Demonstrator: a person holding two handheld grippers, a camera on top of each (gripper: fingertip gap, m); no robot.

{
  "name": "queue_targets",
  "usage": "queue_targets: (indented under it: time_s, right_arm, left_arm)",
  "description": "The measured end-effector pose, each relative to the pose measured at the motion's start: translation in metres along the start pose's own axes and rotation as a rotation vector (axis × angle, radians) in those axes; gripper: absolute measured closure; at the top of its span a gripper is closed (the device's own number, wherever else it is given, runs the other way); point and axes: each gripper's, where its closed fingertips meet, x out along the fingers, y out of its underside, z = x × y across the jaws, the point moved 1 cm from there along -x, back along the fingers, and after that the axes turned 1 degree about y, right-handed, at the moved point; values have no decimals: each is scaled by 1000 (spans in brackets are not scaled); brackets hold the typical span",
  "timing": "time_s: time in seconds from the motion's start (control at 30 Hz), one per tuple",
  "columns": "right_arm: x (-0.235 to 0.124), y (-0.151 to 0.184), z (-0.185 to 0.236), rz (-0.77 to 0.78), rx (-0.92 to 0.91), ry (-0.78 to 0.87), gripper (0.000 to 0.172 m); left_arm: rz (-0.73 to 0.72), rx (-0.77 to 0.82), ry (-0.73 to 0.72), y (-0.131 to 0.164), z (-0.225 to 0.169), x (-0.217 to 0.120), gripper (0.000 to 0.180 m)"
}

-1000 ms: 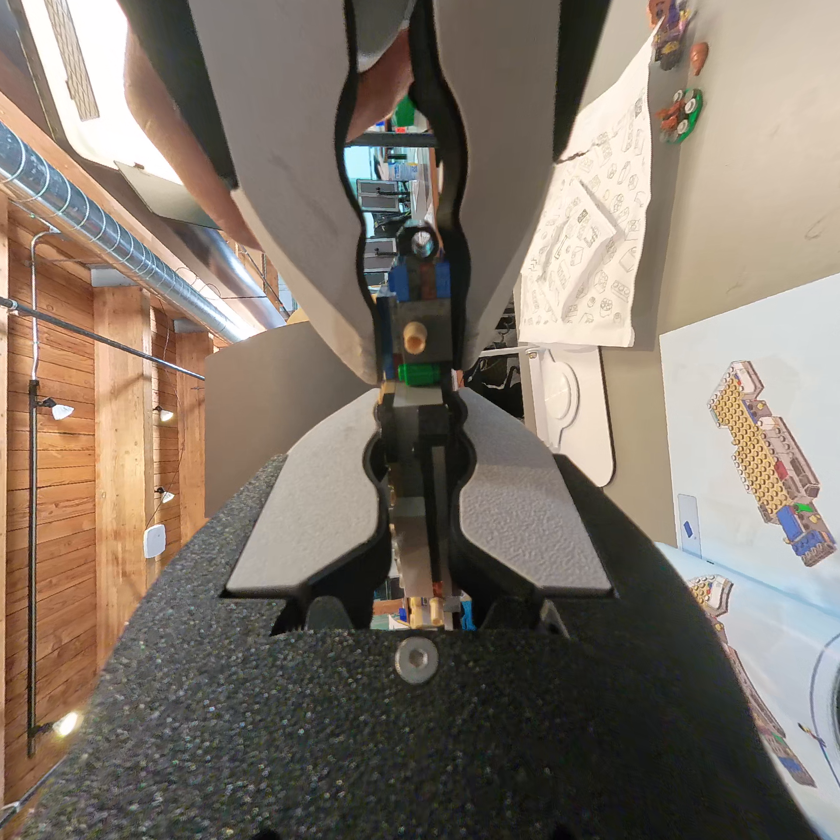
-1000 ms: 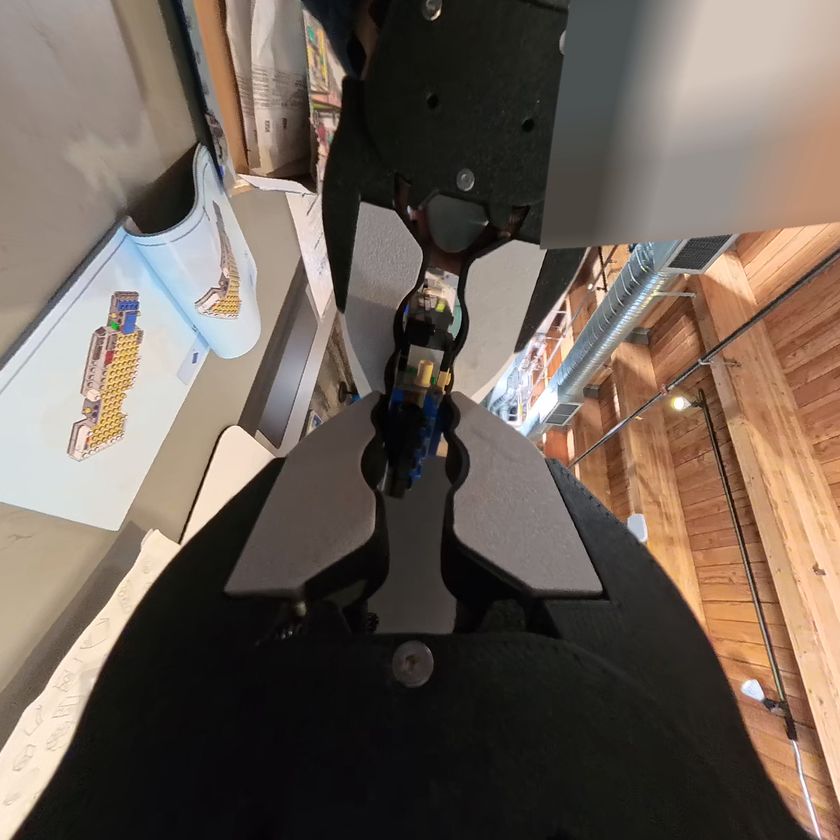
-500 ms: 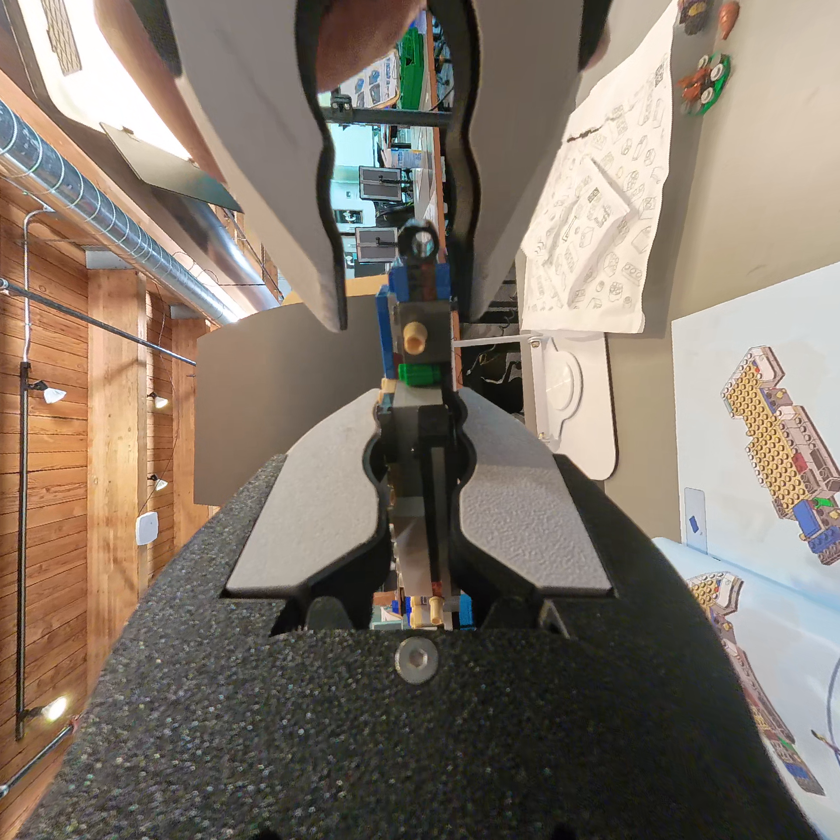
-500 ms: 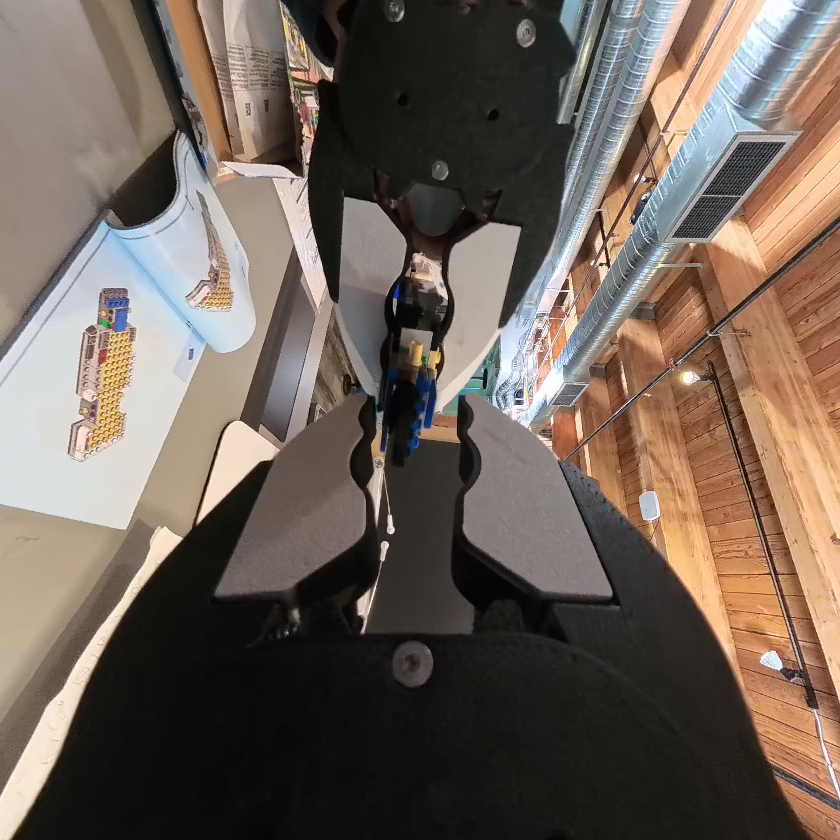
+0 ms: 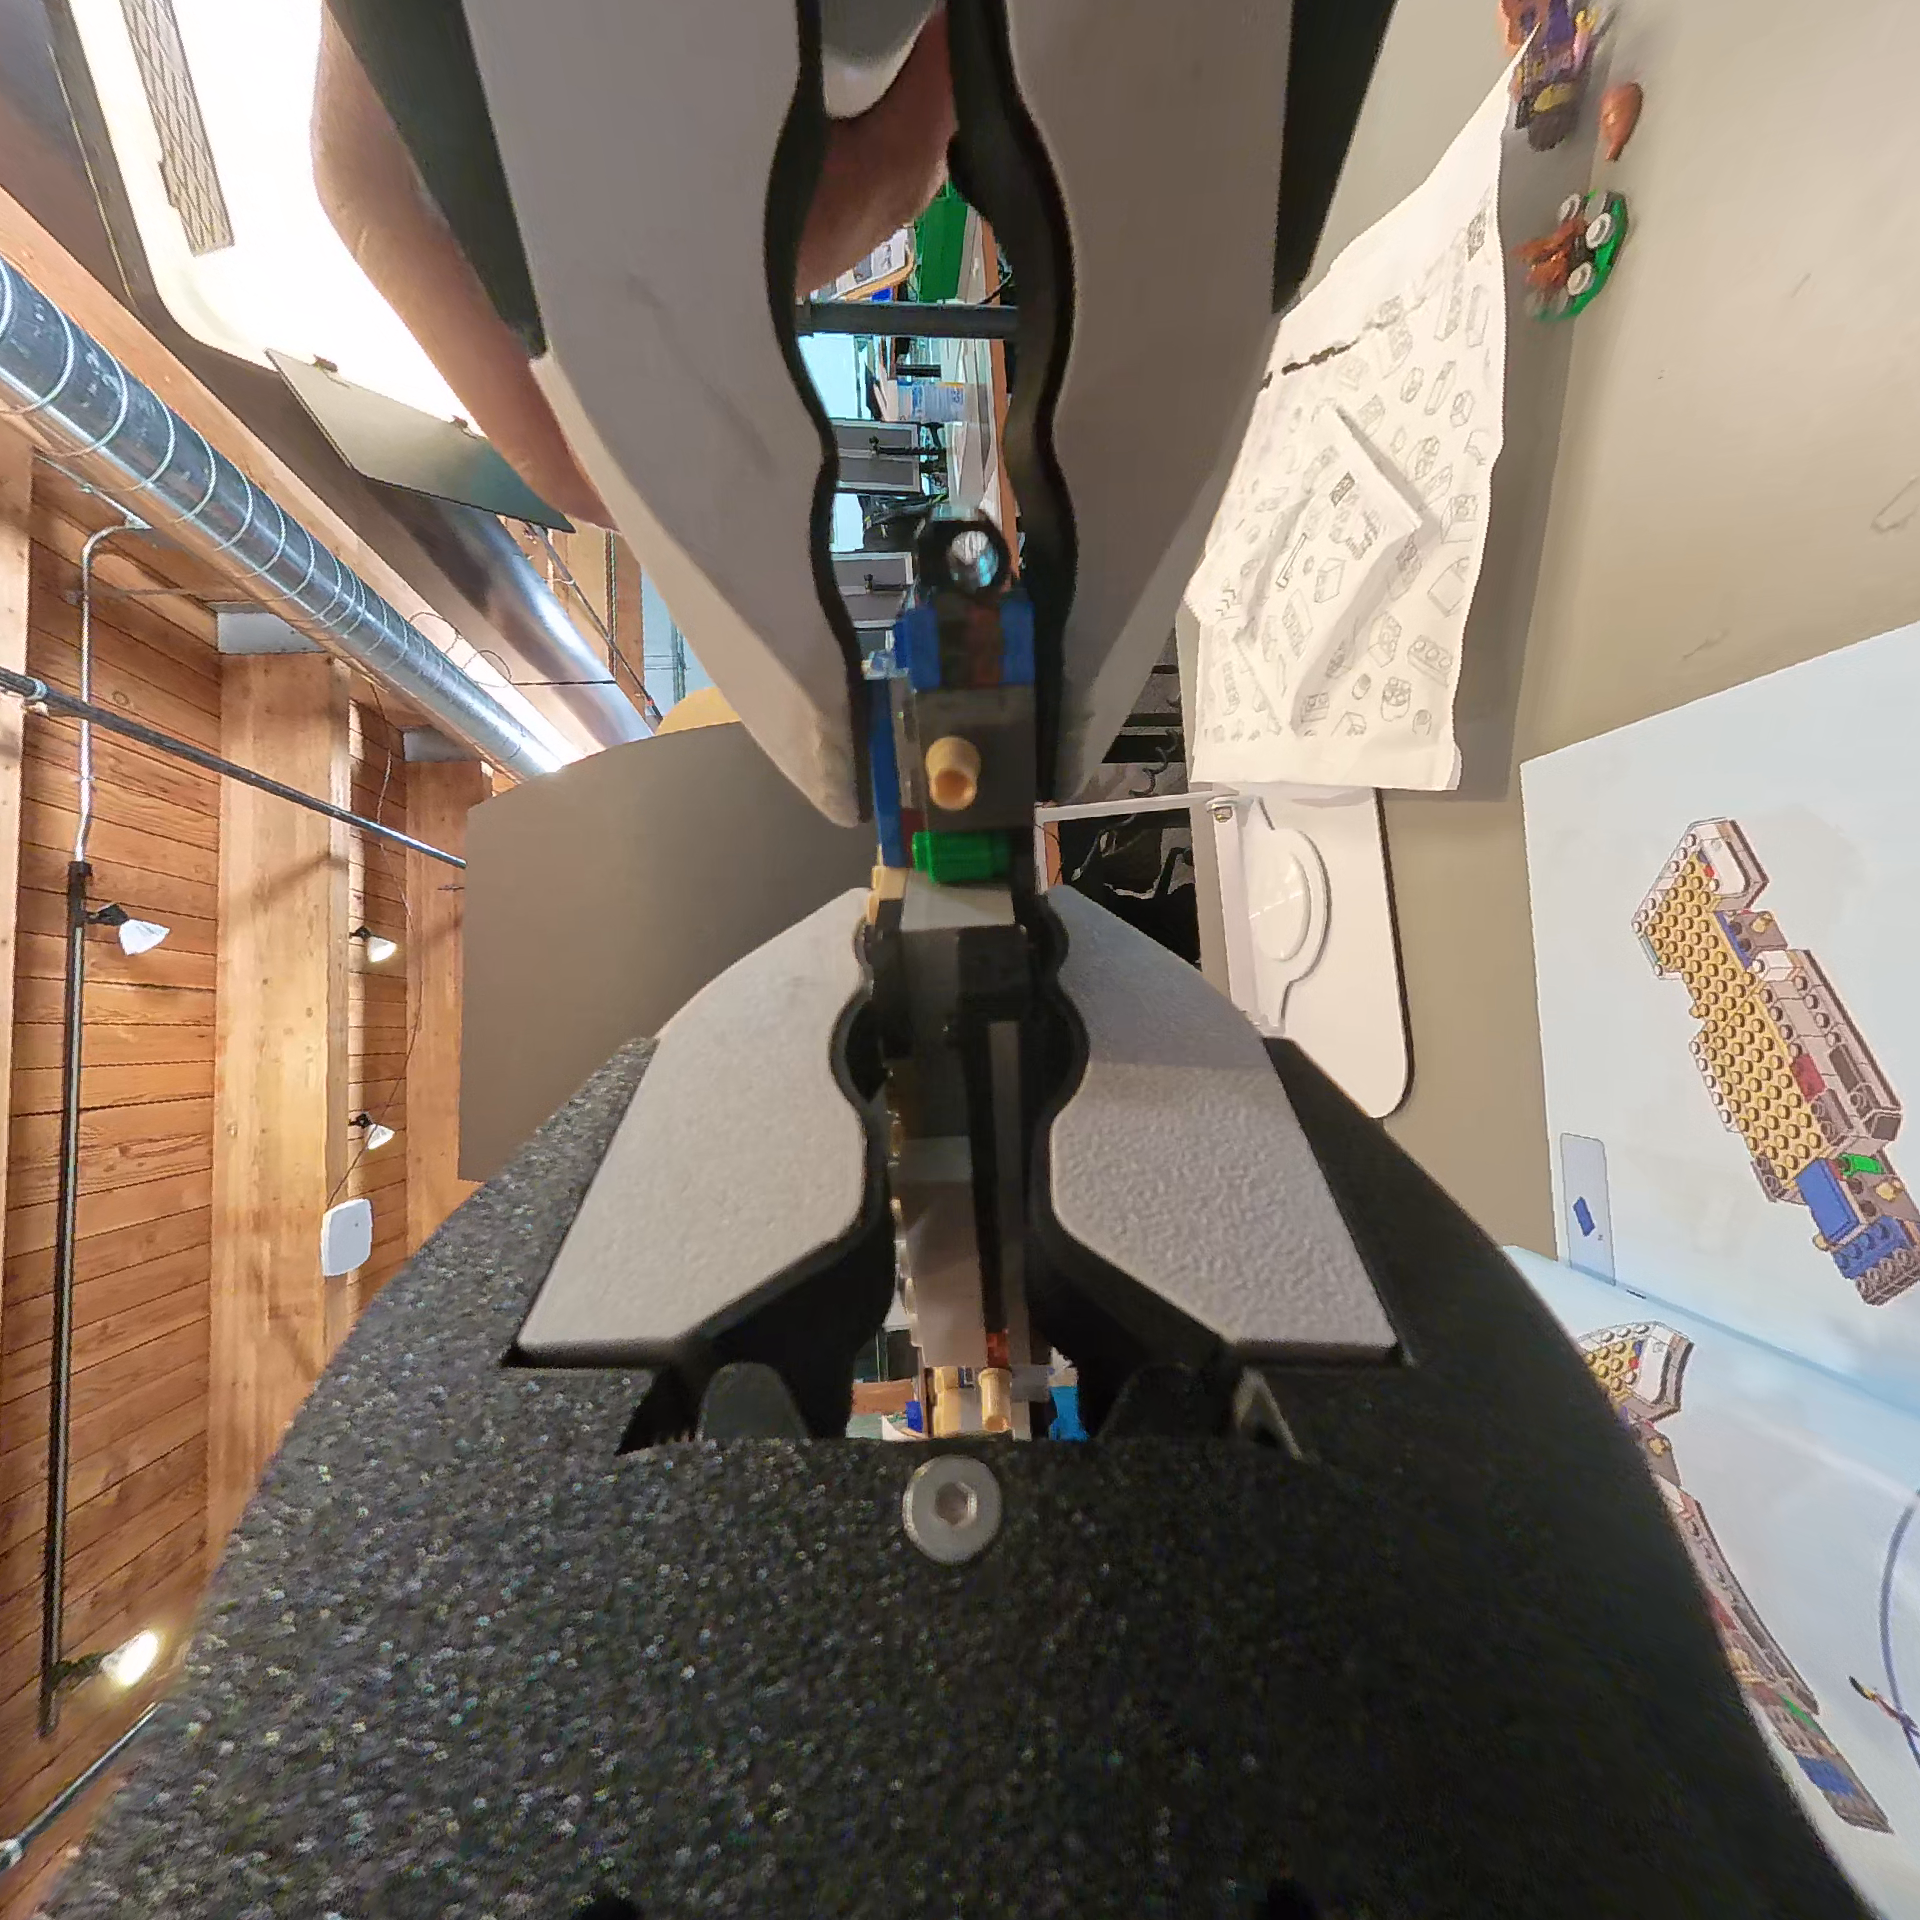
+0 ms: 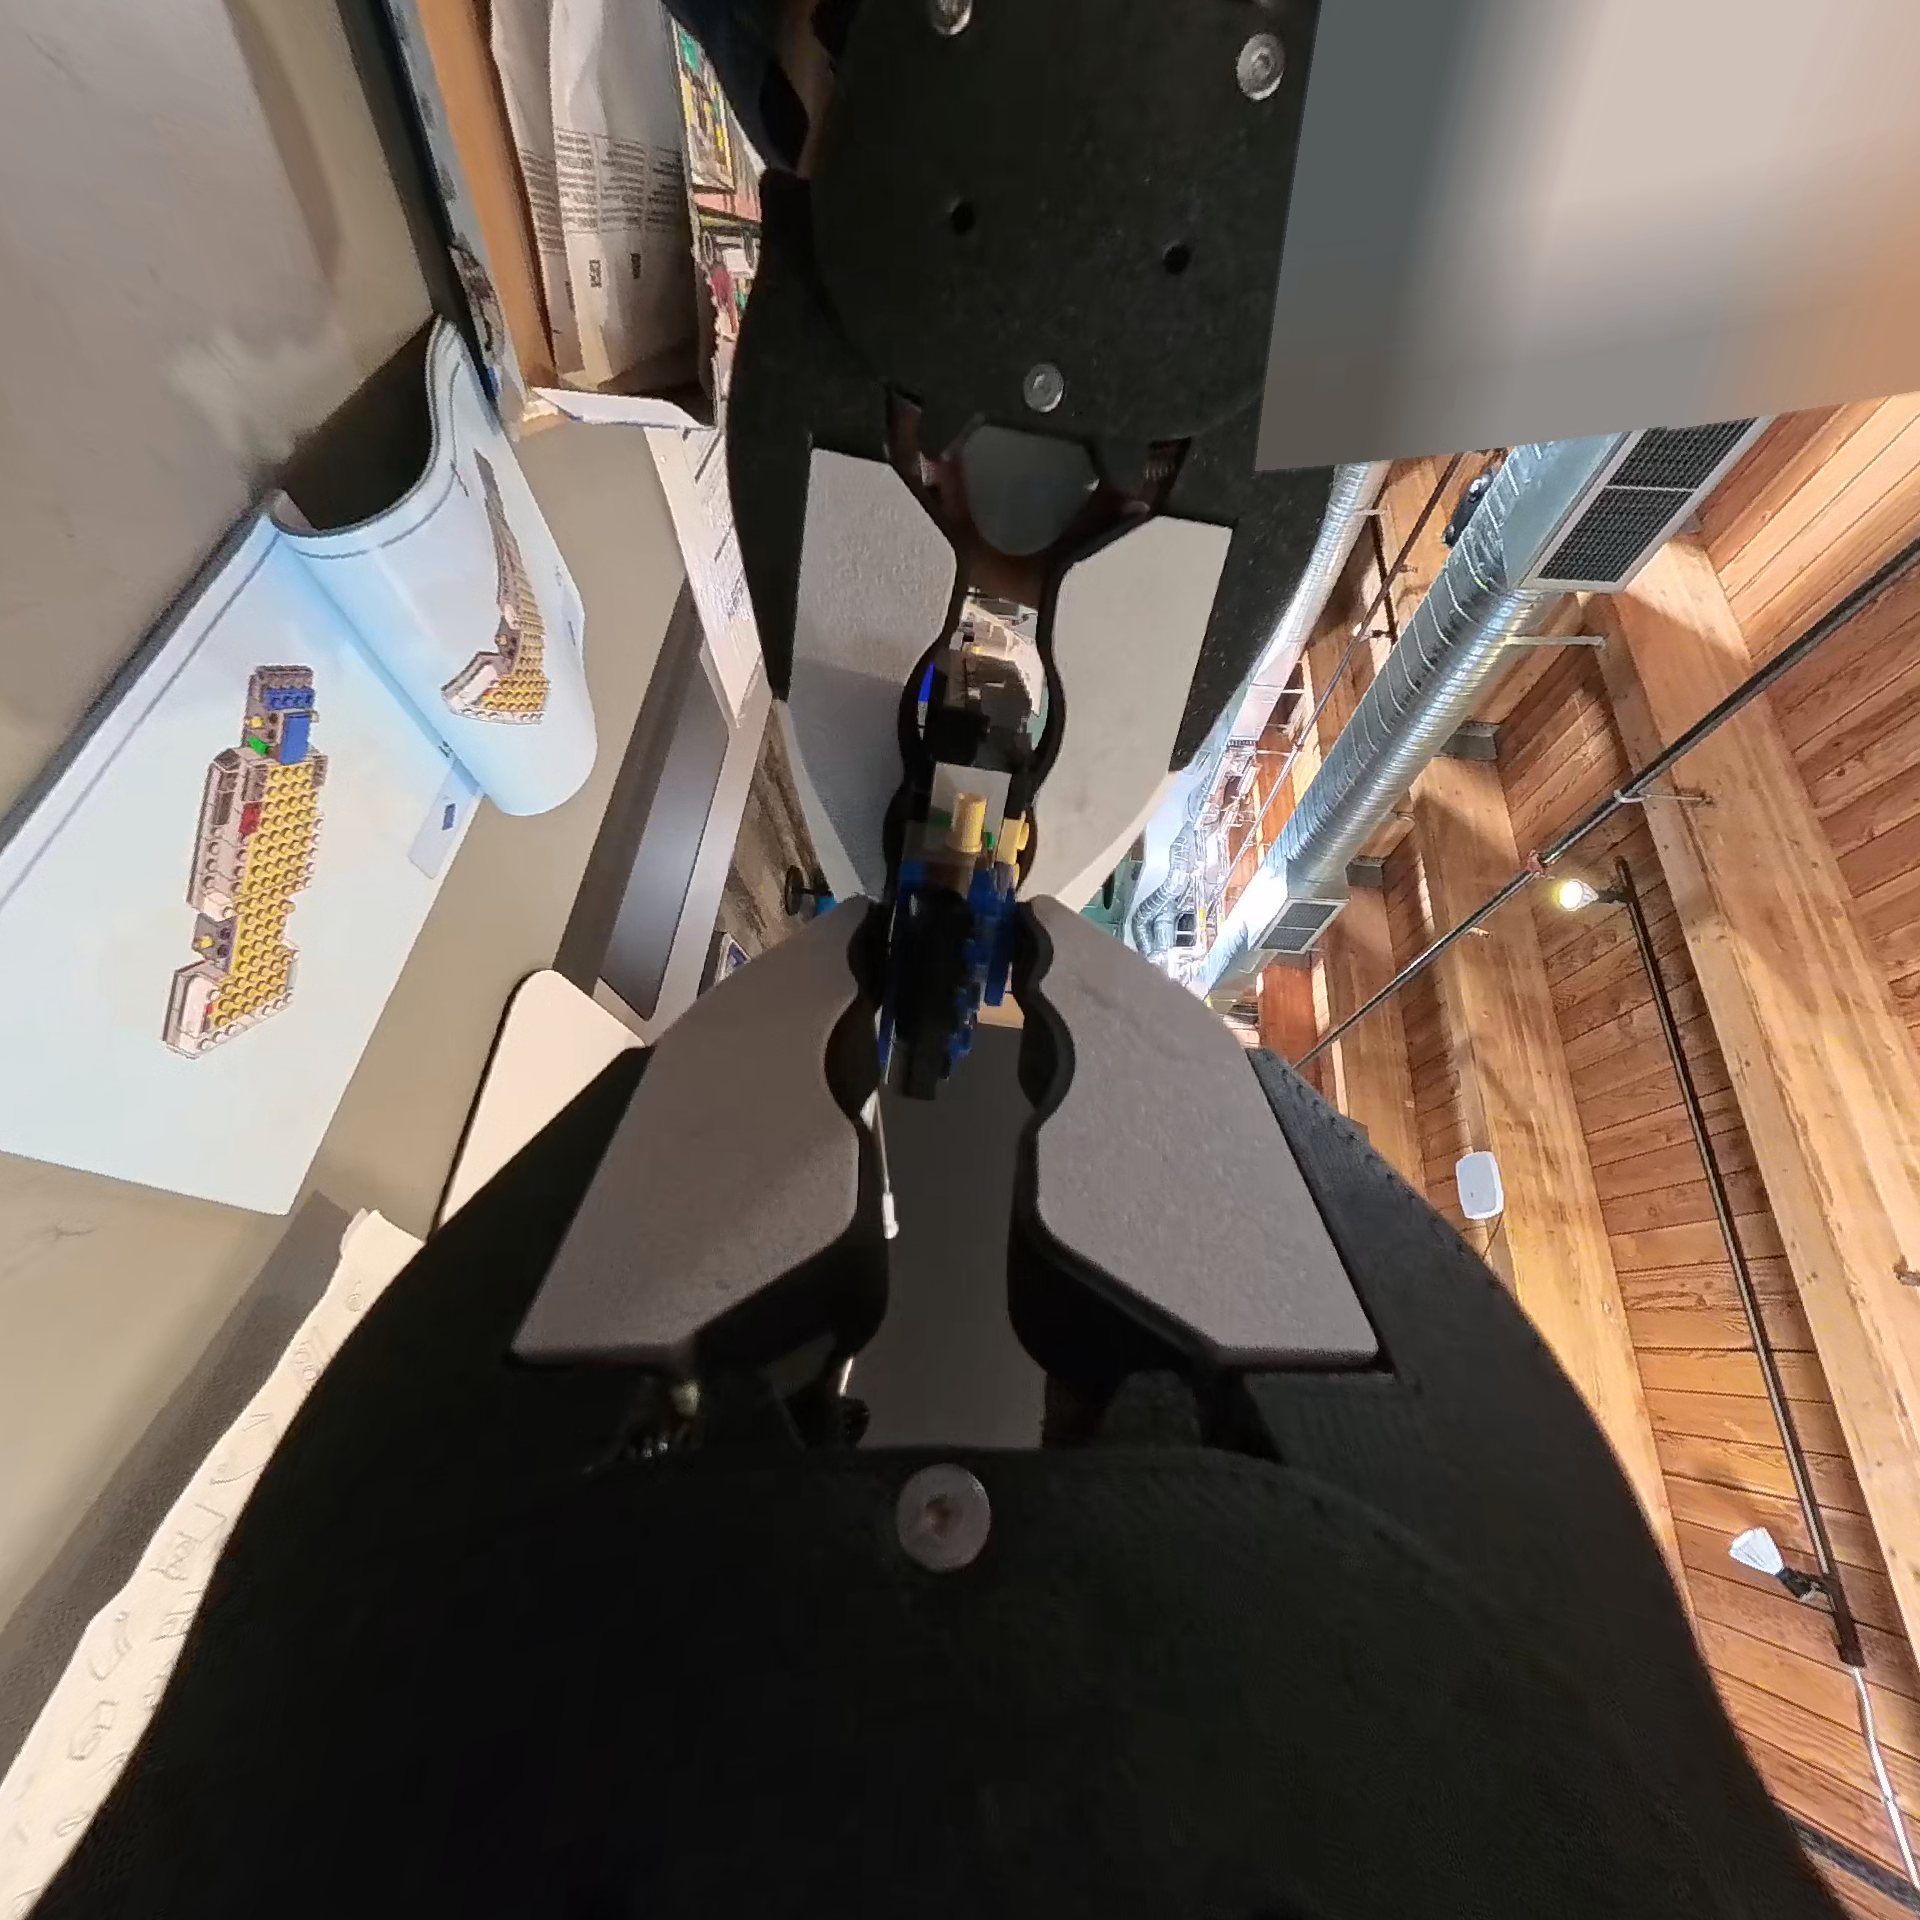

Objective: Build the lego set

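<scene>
A toy brick model (image 5: 961, 769) of black, grey, blue, green and tan bricks is held in the air between both grippers. My left gripper (image 5: 956, 935) is shut on its black and grey end. The right gripper (image 5: 956, 665) faces it from above in the left wrist view, its pads pressed on the blue end. In the right wrist view my right gripper (image 6: 945, 935) is shut on the blue part of the model (image 6: 951, 914). The left gripper (image 6: 977, 727) grips the far end. A thin white string (image 6: 883, 1164) hangs beside the right gripper's left pad.
An open light blue instruction booklet (image 5: 1714, 987) lies on the grey table (image 5: 1766, 416); it also shows in the right wrist view (image 6: 208, 831). A white printed parts sheet (image 5: 1351, 520), a white tray (image 5: 1309, 935) and small brick builds (image 5: 1574, 255) lie nearby. Only a small space, under 4 cm, lies between the two pairs of fingers.
Half a second ago my right gripper had opened and drawn back from the model. It has come back and shut on the blue end again. The left gripper kept its hold.
</scene>
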Motion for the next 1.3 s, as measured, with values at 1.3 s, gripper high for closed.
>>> queue_targets:
  time_s: [1.3]
  right_arm:
    - [-7, 3, 1, 29, 53, -60, 136]
  left_arm:
    - [-10, 34, 14, -4, -2, -2, 155]
